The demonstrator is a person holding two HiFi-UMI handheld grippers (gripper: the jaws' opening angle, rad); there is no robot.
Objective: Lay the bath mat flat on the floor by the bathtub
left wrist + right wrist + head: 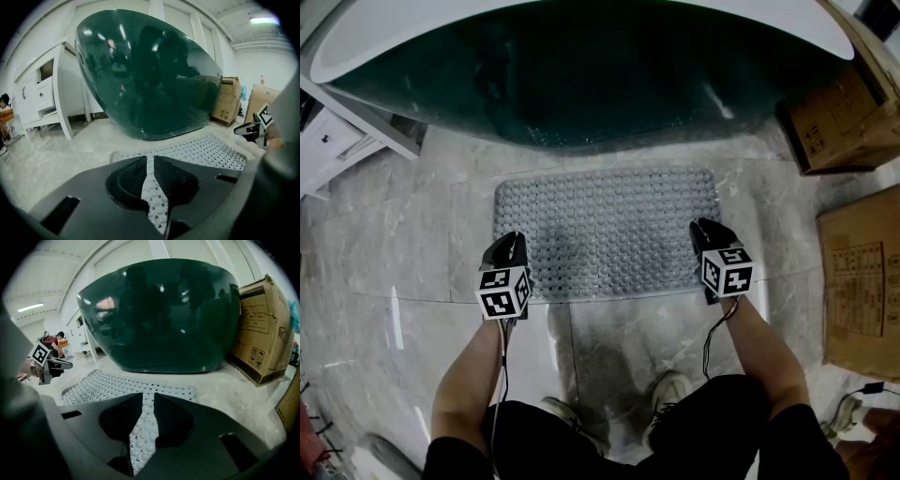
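Lying lengthwise along bathtub (581,84): bath mat (607,232)

Head view: dim, even overhead light. The floor (394,244) carries a white glare streak at left and a soft shadow near the feet. The tub (581,84) is very dark with small highlights, and its rim bows from lens distortion.

Gripper views: strong fisheye, black vignetted corners. A ceiling strip lamp (265,20) blooms at upper right in the left gripper view and shows at left in the right gripper view (30,308). The fingers (93,206) are underexposed and soft. The tub mirrors the lamp spots.
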